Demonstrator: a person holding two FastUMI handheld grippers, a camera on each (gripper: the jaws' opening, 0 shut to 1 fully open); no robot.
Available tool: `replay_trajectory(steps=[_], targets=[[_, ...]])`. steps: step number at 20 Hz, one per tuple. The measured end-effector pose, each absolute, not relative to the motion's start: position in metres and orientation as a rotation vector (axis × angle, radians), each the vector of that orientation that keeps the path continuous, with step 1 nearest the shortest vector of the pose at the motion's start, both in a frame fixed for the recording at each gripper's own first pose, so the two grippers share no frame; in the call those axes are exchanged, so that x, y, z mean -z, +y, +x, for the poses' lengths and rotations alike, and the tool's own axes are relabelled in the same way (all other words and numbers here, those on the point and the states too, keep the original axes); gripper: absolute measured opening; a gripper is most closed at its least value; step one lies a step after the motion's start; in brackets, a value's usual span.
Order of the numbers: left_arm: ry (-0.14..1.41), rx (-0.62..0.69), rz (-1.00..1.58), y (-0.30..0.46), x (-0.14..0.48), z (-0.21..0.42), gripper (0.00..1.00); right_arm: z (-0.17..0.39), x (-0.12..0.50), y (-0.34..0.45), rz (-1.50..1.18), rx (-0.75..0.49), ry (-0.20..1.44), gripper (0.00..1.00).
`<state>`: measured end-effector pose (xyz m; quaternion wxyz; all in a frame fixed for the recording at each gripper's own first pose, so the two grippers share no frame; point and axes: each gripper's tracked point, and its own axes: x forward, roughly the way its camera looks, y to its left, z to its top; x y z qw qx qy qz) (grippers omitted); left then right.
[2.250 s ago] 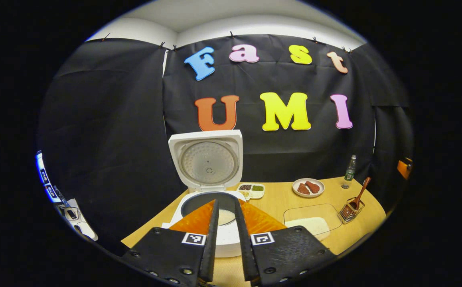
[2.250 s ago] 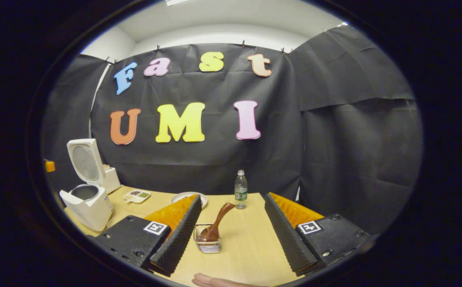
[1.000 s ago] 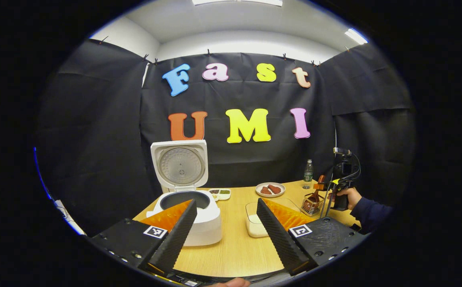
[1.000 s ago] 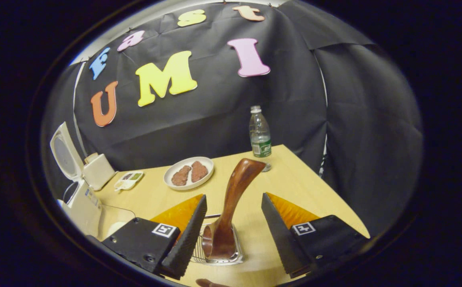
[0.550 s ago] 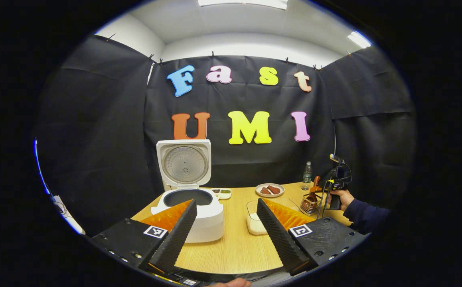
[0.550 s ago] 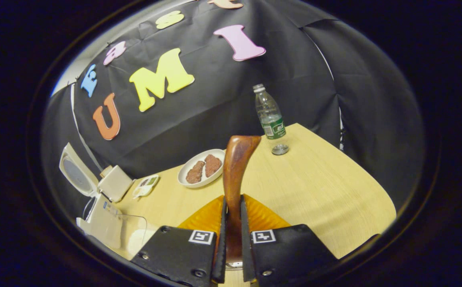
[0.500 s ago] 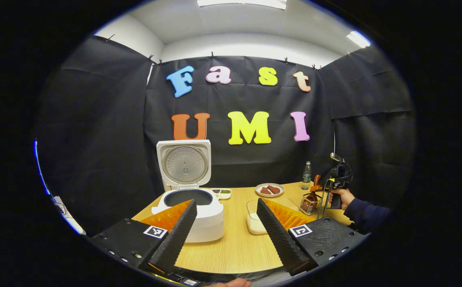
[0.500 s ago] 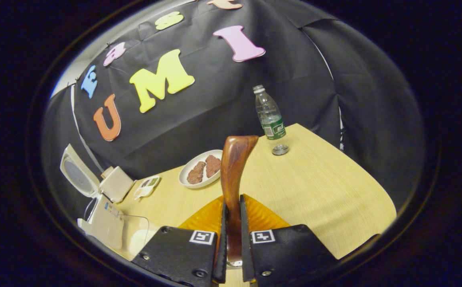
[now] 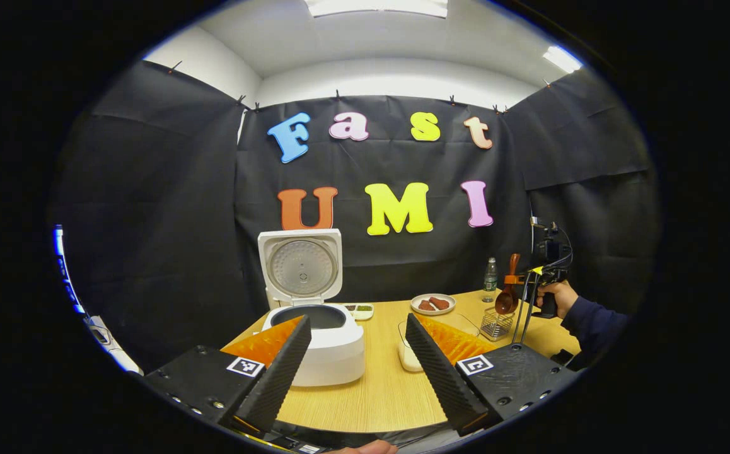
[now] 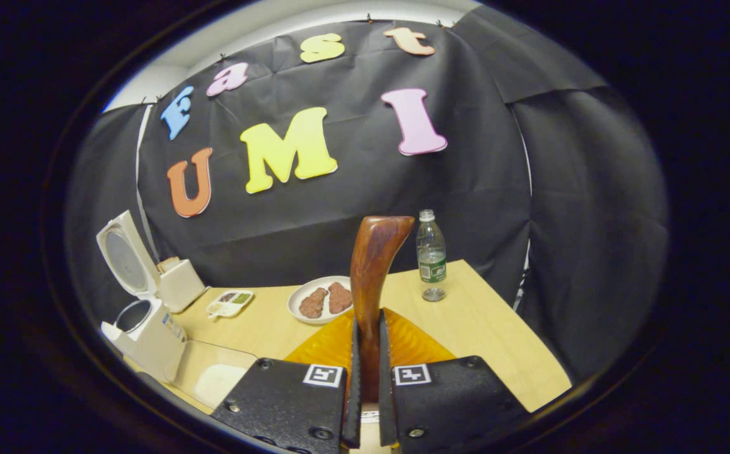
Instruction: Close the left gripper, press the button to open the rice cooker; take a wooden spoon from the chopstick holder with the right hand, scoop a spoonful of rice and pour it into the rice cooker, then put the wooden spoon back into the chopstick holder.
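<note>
The white rice cooker (image 9: 321, 343) stands on the table with its lid (image 9: 302, 268) up and its dark pot showing. My left gripper (image 9: 355, 323) hovers open in front of it, holding nothing. To the right, a hand (image 9: 552, 296) holds my right gripper (image 9: 515, 279), shut on the brown wooden spoon (image 9: 506, 297), whose bowl hangs just above the wire chopstick holder (image 9: 496, 323). In the right gripper view, my right gripper (image 10: 368, 323) clamps the spoon handle (image 10: 371, 271), which rises upright between the fingers. The clear rice container (image 10: 214, 378) lies beside the rice cooker (image 10: 144, 340).
A plate of brown meat (image 10: 321, 299), a small compartment dish (image 10: 229, 302), a water bottle (image 10: 431, 255) and its cap (image 10: 433, 294) stand along the table's far side. A white box (image 10: 179, 284) sits behind the cooker. The table's right edge runs near the bottle.
My left gripper opened and drew back from the cooker. My right gripper shut on the spoon handle and lifted the spoon up out of the chopstick holder.
</note>
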<state>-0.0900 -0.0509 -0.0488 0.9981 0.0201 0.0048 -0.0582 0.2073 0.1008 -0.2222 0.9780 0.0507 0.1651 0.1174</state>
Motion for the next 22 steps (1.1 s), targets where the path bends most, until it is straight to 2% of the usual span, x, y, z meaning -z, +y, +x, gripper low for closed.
replay_trajectory(steps=[1, 5, 12, 17, 22], targets=[[0.004, 0.108, 0.043, -0.049, 0.047, -0.091, 0.95, 0.204, 0.212, 0.107, 0.089, -0.243, 0.308, 0.13], [-0.011, 0.110, 0.054, -0.049, 0.044, -0.100, 0.95, 0.185, 0.189, 0.132, 0.076, -0.236, 0.258, 0.14], [-0.006, 0.071, 0.036, -0.026, 0.045, -0.104, 0.95, 0.148, 0.173, 0.217, 0.014, -0.328, 0.169, 0.14], [0.000, 0.047, 0.025, -0.016, 0.046, -0.104, 0.95, 0.126, 0.204, 0.274, 0.022, -0.391, 0.158, 0.14], [0.004, 0.044, 0.041, -0.012, 0.050, -0.106, 0.95, 0.138, 0.272, 0.292, -0.024, -0.332, 0.246, 0.14]])
